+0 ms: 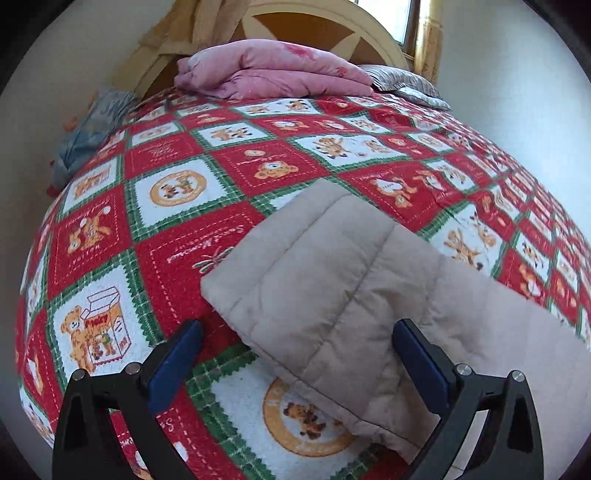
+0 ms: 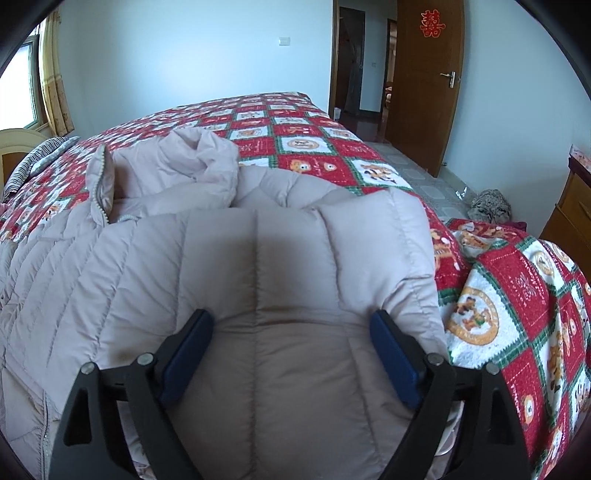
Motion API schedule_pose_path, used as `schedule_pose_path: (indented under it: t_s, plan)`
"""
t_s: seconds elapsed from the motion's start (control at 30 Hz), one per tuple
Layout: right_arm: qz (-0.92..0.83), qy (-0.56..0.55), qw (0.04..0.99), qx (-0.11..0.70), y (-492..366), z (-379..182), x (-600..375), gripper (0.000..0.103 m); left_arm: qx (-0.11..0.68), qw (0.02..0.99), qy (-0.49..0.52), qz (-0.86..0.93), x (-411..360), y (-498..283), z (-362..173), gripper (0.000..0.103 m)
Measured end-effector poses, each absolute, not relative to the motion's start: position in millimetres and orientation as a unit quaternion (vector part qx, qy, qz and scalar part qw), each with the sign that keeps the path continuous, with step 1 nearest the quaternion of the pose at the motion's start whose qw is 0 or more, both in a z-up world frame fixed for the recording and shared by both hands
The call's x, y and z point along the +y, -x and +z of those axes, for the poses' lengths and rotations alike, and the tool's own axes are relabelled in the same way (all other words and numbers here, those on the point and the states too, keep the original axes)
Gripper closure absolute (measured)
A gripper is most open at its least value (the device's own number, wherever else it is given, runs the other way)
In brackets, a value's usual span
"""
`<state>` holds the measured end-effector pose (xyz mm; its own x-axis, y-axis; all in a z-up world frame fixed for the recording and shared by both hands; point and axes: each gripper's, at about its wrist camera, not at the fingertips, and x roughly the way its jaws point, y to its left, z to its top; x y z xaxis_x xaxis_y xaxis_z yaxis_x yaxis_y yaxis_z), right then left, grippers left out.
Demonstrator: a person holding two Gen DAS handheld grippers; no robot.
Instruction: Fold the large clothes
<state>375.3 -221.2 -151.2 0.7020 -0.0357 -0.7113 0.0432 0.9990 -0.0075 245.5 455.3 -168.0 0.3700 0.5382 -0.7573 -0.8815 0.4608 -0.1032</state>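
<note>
Jacket [image 2: 221, 258] lies on the bed [image 2: 295, 136], w/ its hood [image 2: 192, 162] bunched at the far end. Sleeve [image 1: 314, 258] lies across the bedspread, btwn the left tongs' [image 1: 295, 332] fingers. Folded quilt [image 1: 273, 70] sits at the headboard [image 1: 332, 22], pillow [image 1: 406, 85] to its right. Door [image 2: 424, 81] stands beyond the bed's far corner.

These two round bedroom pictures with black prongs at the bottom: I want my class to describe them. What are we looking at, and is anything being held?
No robot here: a person carries a hand-held claw in each hand, each with a wide-angle camera looking along its fingers. One picture looks from the left claw, the other from the right claw. A beige padded coat lies on a bed covered by a red, green and white teddy-bear blanket. A folded pink quilt sits by the headboard. Both claws stand open over the coat; neither grips it.
</note>
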Motion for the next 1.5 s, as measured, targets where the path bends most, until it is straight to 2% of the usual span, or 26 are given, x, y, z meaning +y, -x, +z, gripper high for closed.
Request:
schedule_pose_path:
  t_s: [0.13, 0.2, 0.27, 0.4, 0.5, 0.6, 0.67, 0.9, 0.97, 1.1, 1.33, 1.5]
  plan:
    - [-0.021, -0.003, 0.922, 0.387, -375.9, -151.5, -220.1, 0.011, 0.331, 0.791, 0.259, 0.445, 457.5, -245.2, -167.5, 0.002]
    - [-0.021, -0.003, 0.922, 0.387, -376.1, -151.4, -219.8, 0.011, 0.329, 0.790, 0.252, 0.452, 455.6, -245.7, -167.0, 0.011]
    - [-0.021, -0.002, 0.922, 0.387, -376.2, -151.4, -219.7, 0.011, 0.328, 0.789, 0.244, 0.459, 453.1, -246.4, -166.2, 0.024]
    - [-0.021, -0.002, 0.922, 0.387, -376.3, -151.3, -219.6, 0.011, 0.322, 0.792, 0.243, 0.457, 453.4, -245.4, -165.9, 0.031]
    - [-0.021, -0.002, 0.922, 0.387, -376.2, -151.2, -219.7, 0.011, 0.314, 0.796, 0.245, 0.456, 453.1, -242.0, -165.3, 0.043]
    - [-0.021, -0.003, 0.922, 0.387, -376.4, -151.3, -219.6, 0.011, 0.305, 0.800, 0.251, 0.451, 453.1, -238.6, -164.5, 0.061]
    - [-0.021, -0.002, 0.922, 0.387, -376.2, -151.2, -219.5, 0.011, 0.301, 0.807, 0.255, 0.439, 452.2, -237.6, -164.0, 0.084]
    - [-0.021, -0.002, 0.922, 0.387, -376.3, -151.1, -219.4, 0.011, 0.293, 0.818, 0.286, 0.403, 455.4, -233.7, -165.1, 0.090]
    - [-0.021, -0.002, 0.922, 0.387, -376.3, -151.0, -219.5, 0.011, 0.286, 0.820, 0.311, 0.387, 458.6, -229.5, -164.3, 0.096]
    - [-0.021, -0.002, 0.922, 0.387, -376.4, -151.0, -219.3, 0.011, 0.257, 0.824, 0.338, 0.375, 459.2, -221.0, -155.7, 0.097]
    - [-0.021, -0.002, 0.922, 0.387, -376.4, -150.9, -219.2, 0.010, 0.249, 0.867, 0.239, 0.359, 418.6, -246.1, -117.0, 0.097]
    - [-0.021, -0.002, 0.922, 0.387, -376.6, -150.8, -219.0, 0.010, 0.207, 0.940, 0.128, 0.239, 318.0, -270.4, -68.2, 0.097]
